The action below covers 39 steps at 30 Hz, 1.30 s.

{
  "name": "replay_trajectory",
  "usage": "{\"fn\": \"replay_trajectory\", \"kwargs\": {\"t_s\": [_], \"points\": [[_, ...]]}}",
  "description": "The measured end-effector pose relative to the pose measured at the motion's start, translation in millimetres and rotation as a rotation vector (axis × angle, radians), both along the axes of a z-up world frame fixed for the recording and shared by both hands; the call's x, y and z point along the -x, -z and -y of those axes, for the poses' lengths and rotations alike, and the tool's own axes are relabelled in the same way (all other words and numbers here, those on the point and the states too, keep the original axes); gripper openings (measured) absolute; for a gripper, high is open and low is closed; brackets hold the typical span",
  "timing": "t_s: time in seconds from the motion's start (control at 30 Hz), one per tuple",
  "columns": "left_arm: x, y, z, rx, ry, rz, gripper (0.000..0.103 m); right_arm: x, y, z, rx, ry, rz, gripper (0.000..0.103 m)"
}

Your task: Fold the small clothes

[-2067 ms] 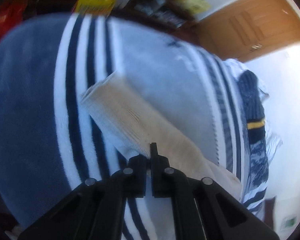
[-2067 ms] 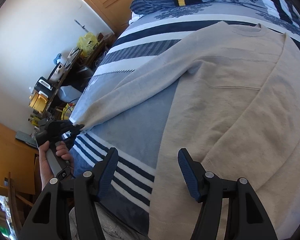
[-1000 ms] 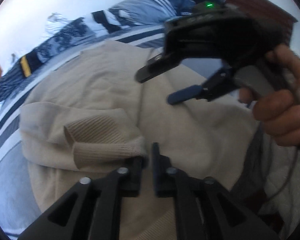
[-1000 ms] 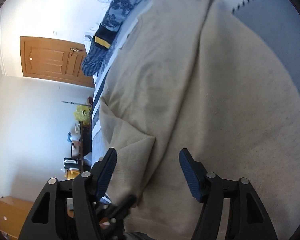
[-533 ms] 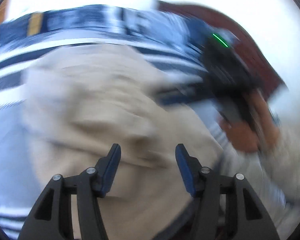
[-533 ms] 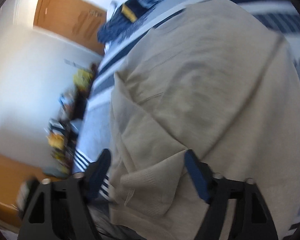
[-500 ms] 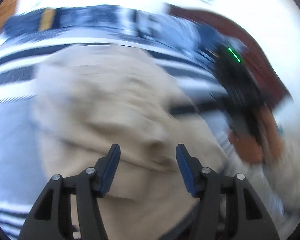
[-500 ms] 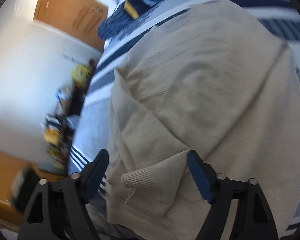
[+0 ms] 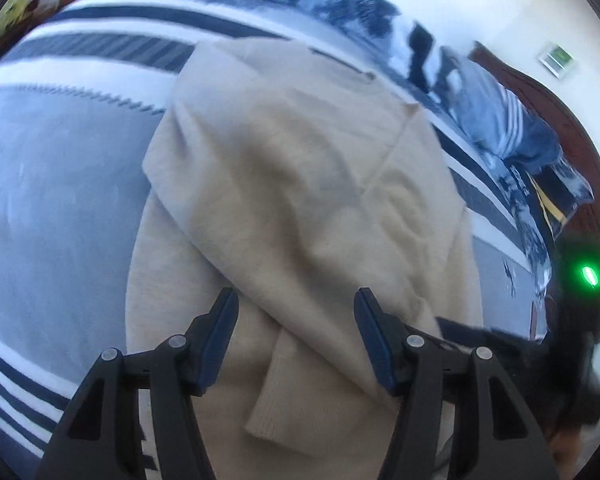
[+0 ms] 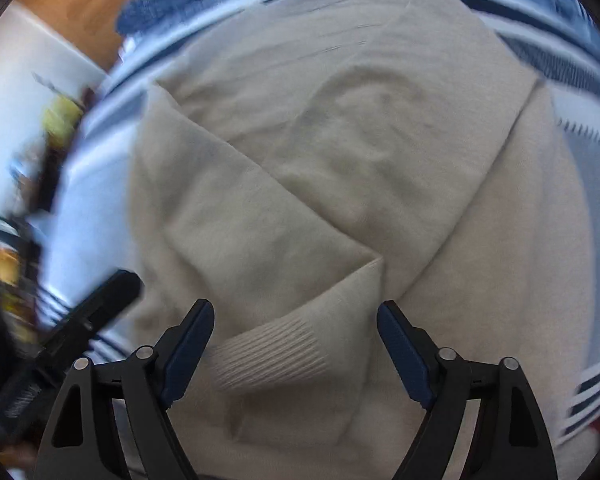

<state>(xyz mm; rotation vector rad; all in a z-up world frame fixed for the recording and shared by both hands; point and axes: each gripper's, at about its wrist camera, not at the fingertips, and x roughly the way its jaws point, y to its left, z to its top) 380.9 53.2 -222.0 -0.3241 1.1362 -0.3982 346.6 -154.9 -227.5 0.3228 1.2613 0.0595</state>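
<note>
Striped in blue, grey and white, the bedspread carries everything we work on; patterned pillows lie along its far edge and a wooden door shows beyond the bed.

On the bed lies the beige sweater, collar toward the pillows. One sleeve is already folded diagonally across the body, and its ribbed cuff rests on the lower part of the garment.

Our left tool hangs over the sweater with its jaws apart, having just been opening, and nothing is gripped between them. Our right tool hangs over the cuff, jaws wide though they have just narrowed a little; the cuff sits below the gap, and the pads do not press on it.

We judge the step in hand to be bringing the other side in to match. To do it well, we:
- grip cloth near an edge, not mid-panel, so the layer lifts cleanly;
- keep the folded sleeve flat and undisturbed while we lift;
- lay the new fold parallel to the side seam;
- smooth the bulge in the chest area before folding lengthwise.

The knit looks soft and thick, so it may drag lower layers along.
</note>
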Motion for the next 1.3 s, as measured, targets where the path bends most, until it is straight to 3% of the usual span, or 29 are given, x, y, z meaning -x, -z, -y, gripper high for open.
{"fn": "replay_trajectory", "kwargs": {"t_s": [0.03,0.07,0.2,0.37,0.47,0.5,0.53,0.6,0.67,0.77,0.83,0.9,1.0,1.1,1.17,1.23,1.3], "points": [[-1.8,3.9,-1.4,0.006,-0.012,-0.014,0.059,1.9,-0.4,-2.0,0.056,-0.011,-0.002,0.062],[-3.0,6.4,-3.1,0.009,-0.024,-0.028,0.059,9.5,-4.1,1.3,0.073,-0.016,0.01,0.056],[-4.8,10.2,-10.3,0.01,-0.049,-0.041,0.059,40.5,-13.8,28.0,0.035,-0.009,0.032,0.011],[-7.7,14.2,-22.8,0.045,-0.094,-0.064,0.059,70.3,0.5,78.9,0.011,0.07,0.009,0.009],[-9.8,17.5,-28.5,0.074,-0.115,-0.088,0.059,87.3,5.7,92.3,-0.15,0.079,0.028,0.009],[-10.1,18.8,-28.6,0.072,-0.118,-0.093,0.059,93.5,0.9,93.2,-0.189,0.075,0.062,0.018],[-10.0,19.9,-28.6,0.066,-0.118,-0.092,0.059,96.2,-2.8,92.3,-0.212,0.074,0.081,0.052],[-10.5,21.0,-26.5,0.056,-0.113,-0.091,0.059,96.9,-8.8,88.4,-0.232,0.078,0.128,0.085],[-11.0,22.3,-23.8,0.048,-0.109,-0.094,0.059,91.8,-10.5,84.1,-0.196,0.078,0.141,0.081],[-12.4,24.8,-22.6,0.038,-0.115,-0.097,0.059,82.4,5.0,81.6,-0.139,0.094,0.108,0.061],[-14.2,25.5,-21.3,0.036,-0.12,-0.1,0.059,80.3,15.3,83.4,-0.149,0.113,0.067,0.026],[-14.0,24.8,-21.1,0.037,-0.125,-0.096,0.059,83.8,14.9,83.4,-0.192,0.099,0.06,0.007],[-15.0,24.5,-22.8,0.037,-0.138,-0.093,0.059,108.4,-23.8,86.7,-0.259,0.082,0.145,0.005],[-16.6,27.6,-27.1,0.054,-0.159,-0.106,0.059,131.6,-51.1,92.3,-0.244,0.081,0.202,0.005],[-17.0,25.6,-28.7,0.052,-0.17,-0.099,0.059,135.7,-37.6,95.8,-0.214,0.086,0.175,0.007],[-15.3,18.1,-35.6,0.059,-0.196,-0.074,0.059,131.2,-2.1,97.2,-0.139,0.085,0.073,0.01],[-16.0,8.4,-49.9,0.067,-0.236,-0.066,0.059,130.6,15.0,104.1,-0.157,0.135,0.011,0.014]]}}
